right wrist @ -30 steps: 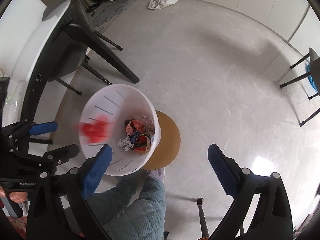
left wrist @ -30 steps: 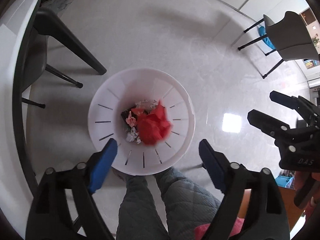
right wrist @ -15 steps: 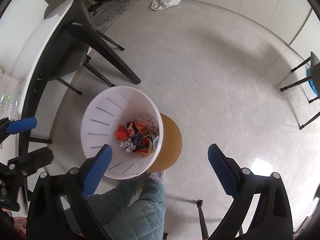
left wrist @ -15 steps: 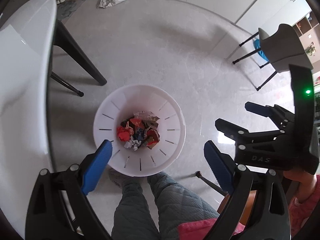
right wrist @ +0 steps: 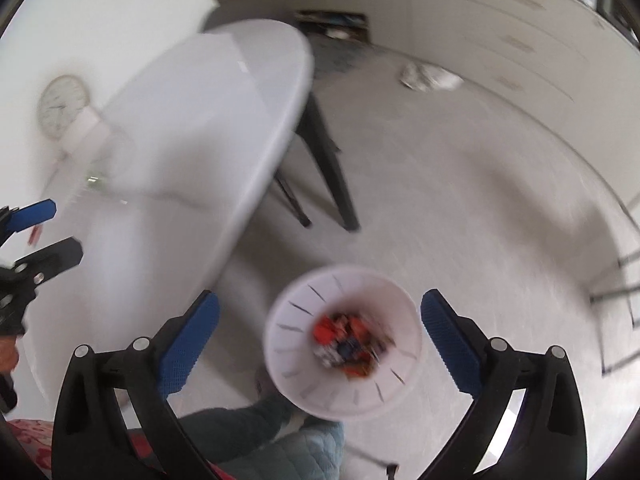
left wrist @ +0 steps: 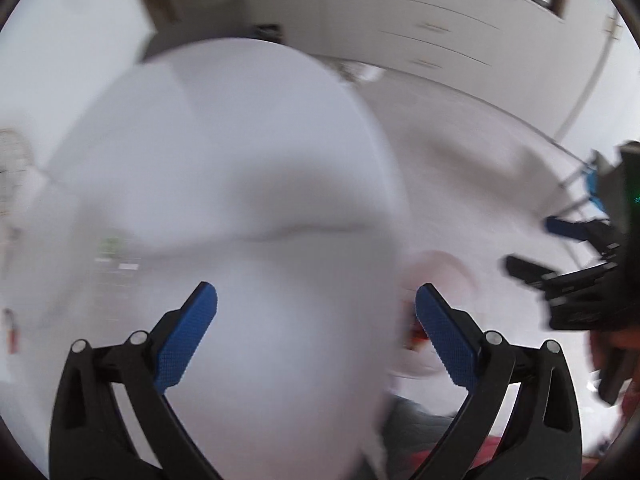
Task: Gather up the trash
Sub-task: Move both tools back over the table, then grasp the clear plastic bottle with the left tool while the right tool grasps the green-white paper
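Note:
A white slotted trash bin (right wrist: 344,340) stands on the floor beside the white table (right wrist: 192,140). Crumpled red, blue and white trash (right wrist: 348,340) lies in its bottom. My right gripper (right wrist: 320,332) is open and empty above the bin. My left gripper (left wrist: 316,320) is open and empty over the white table top (left wrist: 240,160), and the bin's edge (left wrist: 440,276) shows blurred to its right. The right gripper also shows at the right edge of the left wrist view (left wrist: 568,272). The left gripper shows at the left edge of the right wrist view (right wrist: 36,236). Both views are motion-blurred.
The table has black legs (right wrist: 328,168). A white bag (right wrist: 428,76) lies on the floor near the cabinets (right wrist: 520,28). A round clock (right wrist: 62,106) and small blurred items (right wrist: 94,180) sit at the table's far side. My legs (right wrist: 280,440) are below.
Both grippers have swung up and left, away from looking straight down into the bin. The left one now faces the table top. The red piece dropped into the bin.

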